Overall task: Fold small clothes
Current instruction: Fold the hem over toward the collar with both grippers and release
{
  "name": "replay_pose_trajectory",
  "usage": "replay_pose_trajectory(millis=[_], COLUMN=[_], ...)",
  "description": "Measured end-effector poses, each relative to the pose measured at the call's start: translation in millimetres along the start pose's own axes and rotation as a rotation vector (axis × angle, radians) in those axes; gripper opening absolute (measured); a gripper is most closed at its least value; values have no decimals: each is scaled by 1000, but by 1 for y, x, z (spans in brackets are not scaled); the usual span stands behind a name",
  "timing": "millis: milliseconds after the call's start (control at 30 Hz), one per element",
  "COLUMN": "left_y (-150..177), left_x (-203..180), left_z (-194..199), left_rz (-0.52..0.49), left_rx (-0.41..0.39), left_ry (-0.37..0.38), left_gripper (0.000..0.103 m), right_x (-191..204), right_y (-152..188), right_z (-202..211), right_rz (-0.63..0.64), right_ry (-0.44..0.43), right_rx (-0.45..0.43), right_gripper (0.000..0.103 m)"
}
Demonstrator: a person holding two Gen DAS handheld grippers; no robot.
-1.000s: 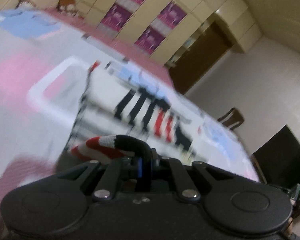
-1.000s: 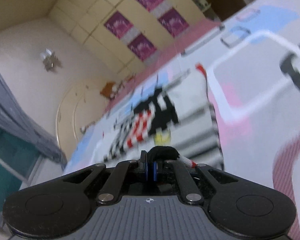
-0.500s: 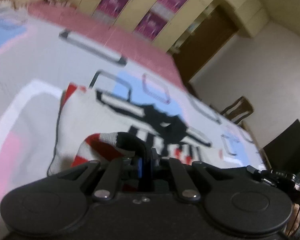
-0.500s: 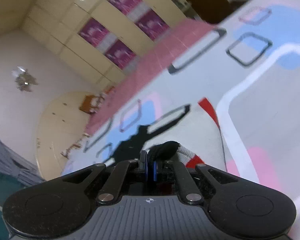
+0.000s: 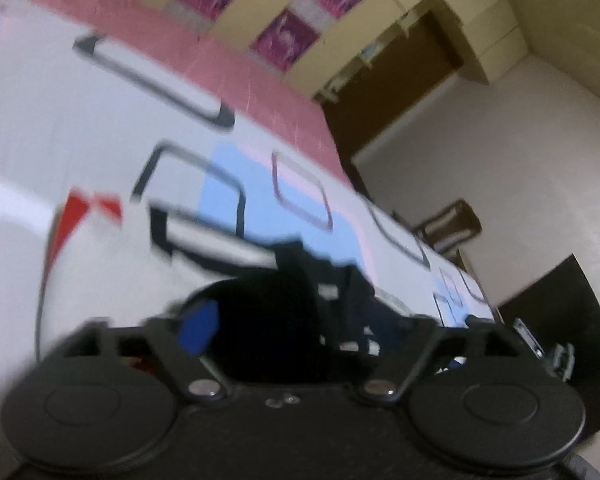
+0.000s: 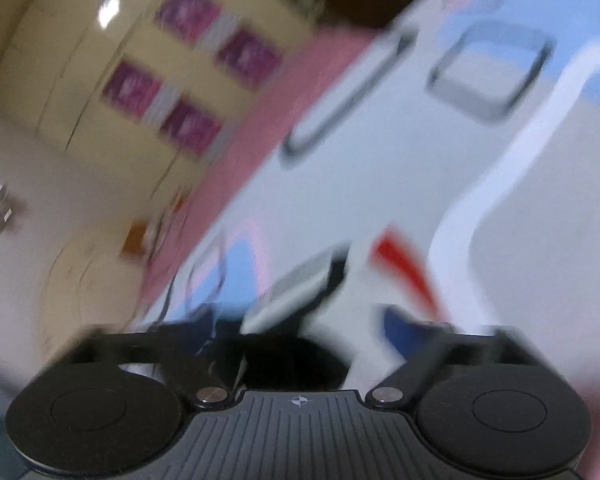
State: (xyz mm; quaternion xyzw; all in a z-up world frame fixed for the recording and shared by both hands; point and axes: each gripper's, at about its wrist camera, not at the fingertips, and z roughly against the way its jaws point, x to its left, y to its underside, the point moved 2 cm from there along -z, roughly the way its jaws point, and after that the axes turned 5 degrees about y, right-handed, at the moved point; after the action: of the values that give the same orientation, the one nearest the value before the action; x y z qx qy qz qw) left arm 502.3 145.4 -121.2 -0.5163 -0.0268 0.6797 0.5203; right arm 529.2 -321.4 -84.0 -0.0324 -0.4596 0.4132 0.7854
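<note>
A small white knit garment [image 5: 112,256] with a red corner and black markings lies flat on the patterned bed. Its black edge sits right in front of my left gripper [image 5: 292,320], whose fingers stand wide apart with nothing between them. In the right wrist view the same garment [image 6: 364,284] shows blurred, with a red stripe beside my right gripper [image 6: 300,332], which is also spread open and holds nothing. Both views are motion-blurred.
The bed cover [image 5: 40,128] is white with pink, blue and black-outlined rectangles. Cream wardrobes with purple panels [image 5: 284,36] stand behind the bed. A dark doorway [image 5: 400,92], a wooden chair [image 5: 452,224] and a dark screen [image 5: 560,320] are at the right.
Both grippers were shut on the garment's striped edge and carried it across. Now both have opened and let it go, and the garment lies folded on the bed.
</note>
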Motion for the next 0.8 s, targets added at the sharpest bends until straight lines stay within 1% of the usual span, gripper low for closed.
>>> replay_pose_trajectory(millis=[33,67,100,133,167,200,233,267,300,333,367,400,433,467,500,533,567,600,633,667,700,733,767,800], left_y=[-4,-7,-9,-9,-10,-8,-6,-5,-1,4,9,13,17,19,19,17,15,12,11,10,9,10,11,12], left_x=[-1,-2,-3,-5,-7,-9,-10,-11,-12,-14,-16,-21,-25,-27,-28,-29,-29,-29,-27,-23,-17,-11,-6,-5], left_z=[0,1,1,0,-1,-5,-12,-18,-26,-34,-38,-42,-44,-46,-44,-40,-33,-25,-17,-13,-16,-25,-33,-37], left_rz=[-4,-14,-45,-91,-149,-212,-279,-323,-372,-429,-477,-526,-579,-596,-580,-569,-560,-541,-515,-490,-469,-455,-446,-453], left_rx=[-11,-15,-8,9,34,67,112,147,188,224,231,232,235,237,220,175,114,54,11,-14,-3,25,49,44], left_ry=[1,-5,-31,-63,-105,-145,-188,-212,-239,-278,-301,-323,-342,-336,-327,-337,-336,-329,-348,-360,-376,-409,-426,-431], left_gripper=[91,90,89,85,81,79,73,65,60,53,52,50,28,7,6,6,6,6,6,6,6,6,7,7], right_x=[0,2,6,11,14,18,23,27,31,35,38,42,46,47,49,50,50,50,48,46,44,39,31,23], right_y=[-5,-8,-10,-10,-8,-6,-1,5,12,18,25,35,46,56,61,61,57,53,49,45,43,44,46,46], right_z=[-1,-1,1,2,2,0,-3,-8,-15,-22,-28,-33,-36,-33,-33,-31,-26,-21,-14,-11,-14,-20,-32,-39], right_rz=[6,24,72,145,202,265,334,400,466,527,591,660,742,806,850,862,837,823,817,809,803,804,815,803], right_ry=[-19,-23,-25,-24,-13,1,15,32,50,68,94,137,184,200,214,215,209,214,219,226,237,272,347,382], right_rx=[3,11,10,14,26,40,57,80,101,117,132,139,128,110,94,82,59,21,-17,-46,-53,-42,-18,18], right_gripper=[93,87,82,77,76,74,74,74,73,66,53,48,44,32,18,5,2,2,2,2,2,0,0,0])
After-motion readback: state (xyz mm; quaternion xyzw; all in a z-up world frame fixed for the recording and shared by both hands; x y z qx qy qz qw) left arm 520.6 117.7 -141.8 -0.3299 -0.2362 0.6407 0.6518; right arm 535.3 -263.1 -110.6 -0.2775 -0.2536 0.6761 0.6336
